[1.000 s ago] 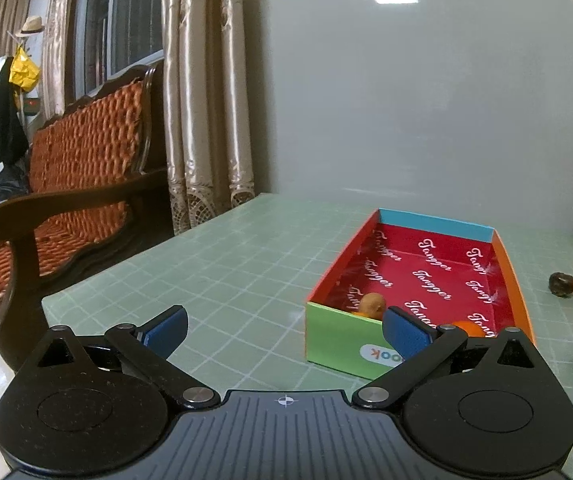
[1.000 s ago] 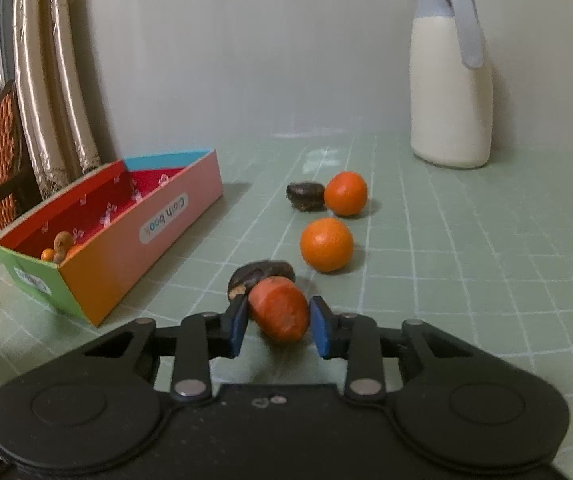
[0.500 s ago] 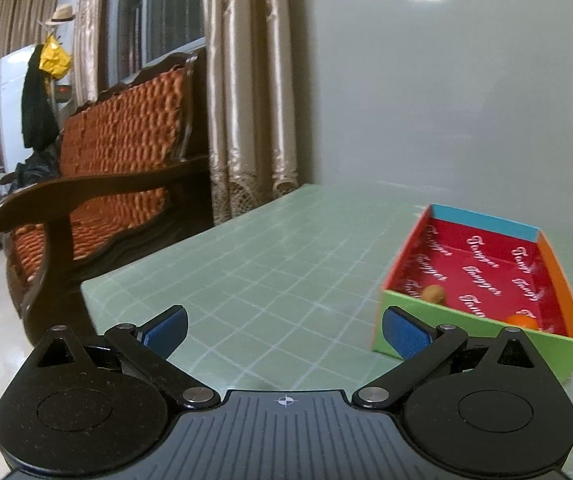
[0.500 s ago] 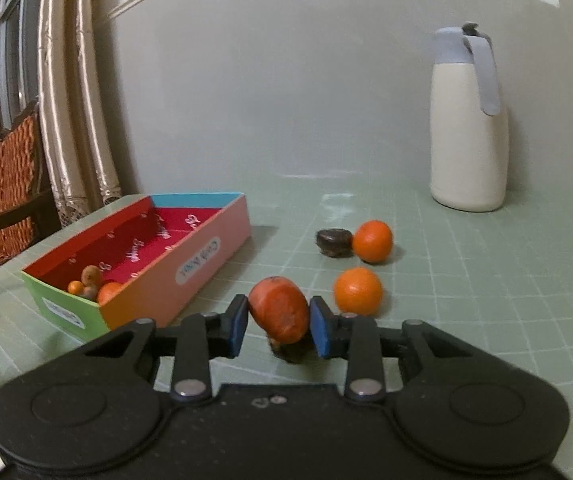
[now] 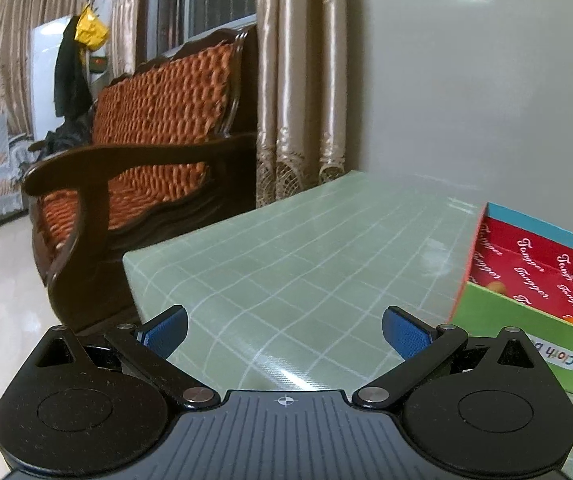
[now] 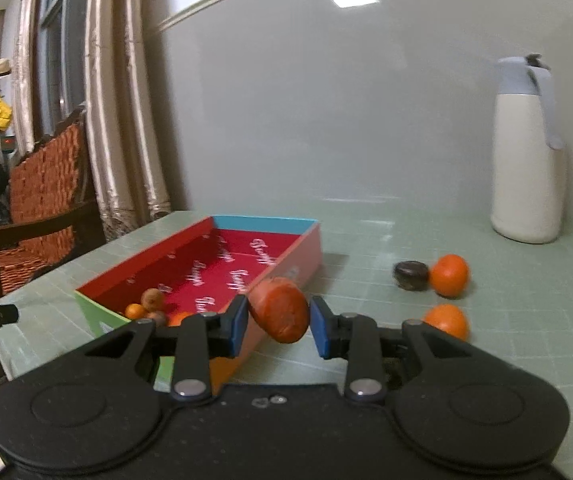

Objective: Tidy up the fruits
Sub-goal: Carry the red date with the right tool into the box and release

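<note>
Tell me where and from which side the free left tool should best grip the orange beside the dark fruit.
Probably across the widest middle of the orange, from above. It is round and sits on the table against the dark fruit, so align the fingers along the camera's depth axis, clear of that neighbour.

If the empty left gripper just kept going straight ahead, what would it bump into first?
Probably nothing soon: the left gripper points over bare table, the box off to its right. Eventually the wall, though depth is unclear.
</note>
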`<state>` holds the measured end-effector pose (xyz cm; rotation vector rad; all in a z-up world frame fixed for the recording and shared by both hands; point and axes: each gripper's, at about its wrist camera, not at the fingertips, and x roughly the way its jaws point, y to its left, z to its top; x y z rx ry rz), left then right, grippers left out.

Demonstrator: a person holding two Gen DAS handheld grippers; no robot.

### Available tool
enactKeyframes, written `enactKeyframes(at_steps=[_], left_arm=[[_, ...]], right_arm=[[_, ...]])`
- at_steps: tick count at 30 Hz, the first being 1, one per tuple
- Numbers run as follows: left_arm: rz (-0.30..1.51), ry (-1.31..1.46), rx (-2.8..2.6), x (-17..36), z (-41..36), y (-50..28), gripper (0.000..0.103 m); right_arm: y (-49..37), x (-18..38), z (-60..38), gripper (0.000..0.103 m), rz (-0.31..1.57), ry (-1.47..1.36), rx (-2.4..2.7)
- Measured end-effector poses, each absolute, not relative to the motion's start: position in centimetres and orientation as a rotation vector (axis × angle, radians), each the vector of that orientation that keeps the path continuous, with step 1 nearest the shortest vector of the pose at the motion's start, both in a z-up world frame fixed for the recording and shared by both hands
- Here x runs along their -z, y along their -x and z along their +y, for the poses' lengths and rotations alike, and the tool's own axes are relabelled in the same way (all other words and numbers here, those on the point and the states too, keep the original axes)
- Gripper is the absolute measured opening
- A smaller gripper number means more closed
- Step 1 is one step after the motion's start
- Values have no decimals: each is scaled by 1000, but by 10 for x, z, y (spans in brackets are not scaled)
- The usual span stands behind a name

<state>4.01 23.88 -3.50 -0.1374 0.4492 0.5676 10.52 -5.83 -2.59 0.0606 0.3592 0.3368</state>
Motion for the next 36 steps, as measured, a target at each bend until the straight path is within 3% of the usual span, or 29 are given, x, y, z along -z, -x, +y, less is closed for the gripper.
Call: enactKeyframes(at_steps=[36], left_arm=[[474, 192, -640, 46, 276, -17, 103]], right_arm=[[-160, 38, 33, 33, 471, -36, -437]])
